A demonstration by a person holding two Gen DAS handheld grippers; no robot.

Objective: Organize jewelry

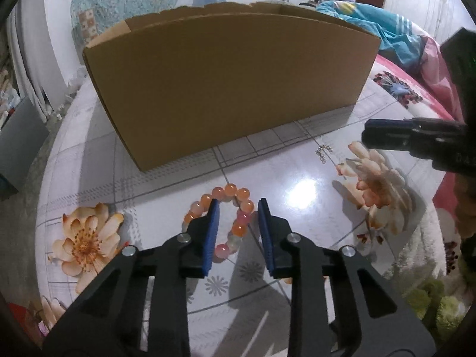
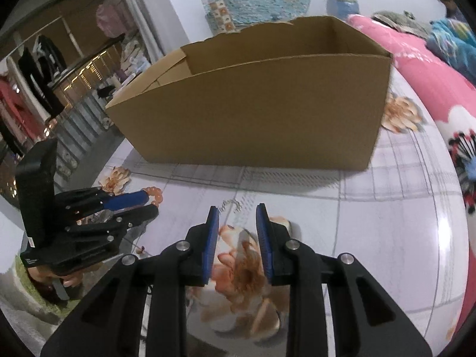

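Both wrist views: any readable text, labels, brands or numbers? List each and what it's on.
Nothing fully readable.
"DA": pale letters, cut off by the frame edge, on the body of the right gripper in the left wrist view.
Small white label low on the left gripper body in the right wrist view: too small to read.
Cardboard box: plain, no print on the faces shown.
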